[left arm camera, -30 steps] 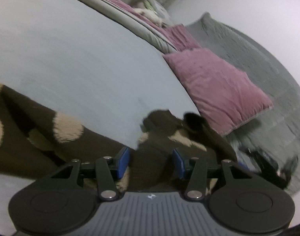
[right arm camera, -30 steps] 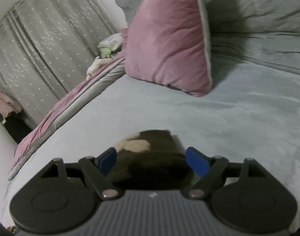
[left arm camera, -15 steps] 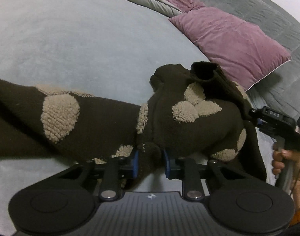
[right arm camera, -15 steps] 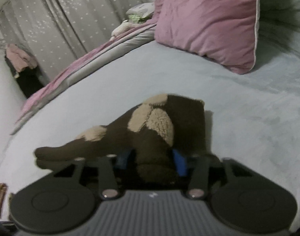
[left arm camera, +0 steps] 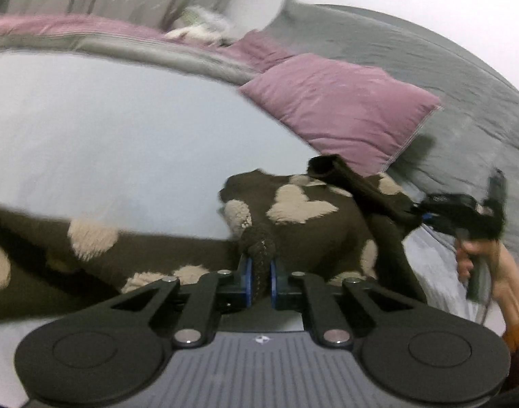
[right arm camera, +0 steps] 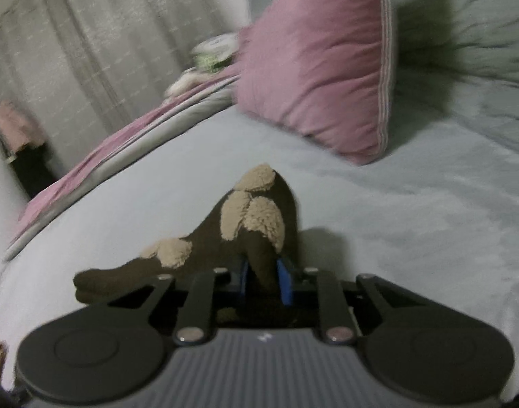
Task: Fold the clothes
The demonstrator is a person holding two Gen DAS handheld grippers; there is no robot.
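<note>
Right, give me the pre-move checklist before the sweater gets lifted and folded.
1. Left gripper pinching the brown sweater: ok.
2. Right gripper closing on sweater fabric, which sits between its pads: ok.
3. Bed sheet ahead free for laying the fold: ok.
4. Pink pillow apart from the sweater: ok.
5. Sleeves lying flat, untangled: cannot tell.

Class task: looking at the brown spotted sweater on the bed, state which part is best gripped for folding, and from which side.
Grip a bunched edge of the brown sweater, coming in low from the near side: the fabric stands up in ridges there, where the left gripper pinches it.
</note>
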